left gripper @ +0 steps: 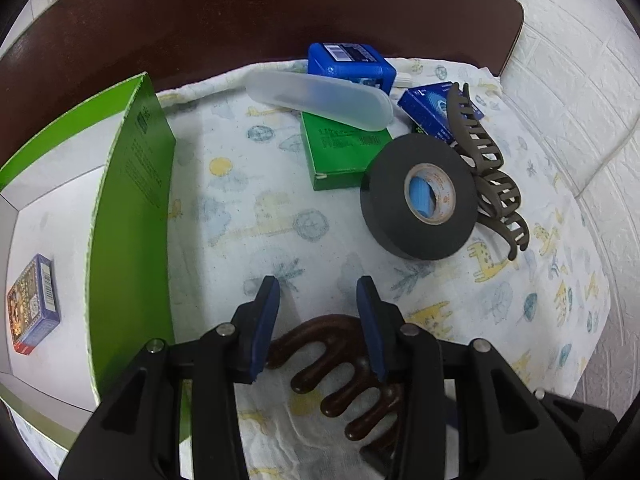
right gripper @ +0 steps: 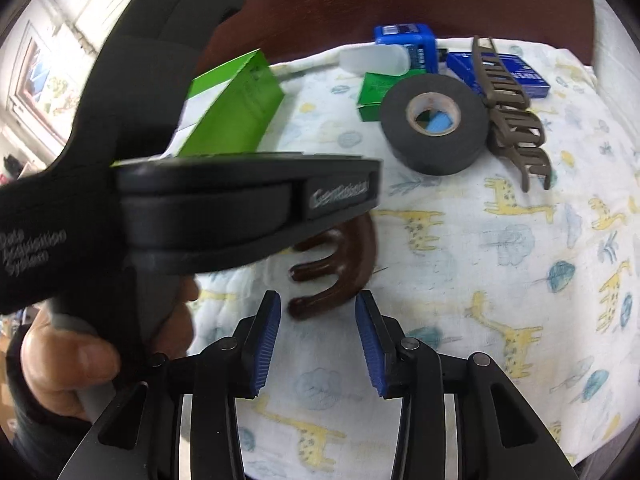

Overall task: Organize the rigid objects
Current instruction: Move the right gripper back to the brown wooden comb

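A glossy brown claw clip [left gripper: 340, 380] sits between the blue pads of my left gripper [left gripper: 318, 294], which is shut on its arched back, with the prongs pointing down toward the giraffe-print cloth [left gripper: 248, 208]. In the right wrist view the same clip [right gripper: 344, 268] hangs under the left gripper [right gripper: 360, 192], which crosses the frame from the left. My right gripper [right gripper: 318, 300] is open just short of the clip's lowest prong, pads not touching it.
A green-walled box [left gripper: 132, 208] at the left holds a card pack [left gripper: 32, 304]. Further back lie a black tape roll [left gripper: 420, 200], a grey-brown claw clip [left gripper: 492, 184], a small green box [left gripper: 340, 160], a frosted case [left gripper: 320, 100] and two blue boxes [left gripper: 352, 62]. A hand [right gripper: 68, 360] grips the left handle.
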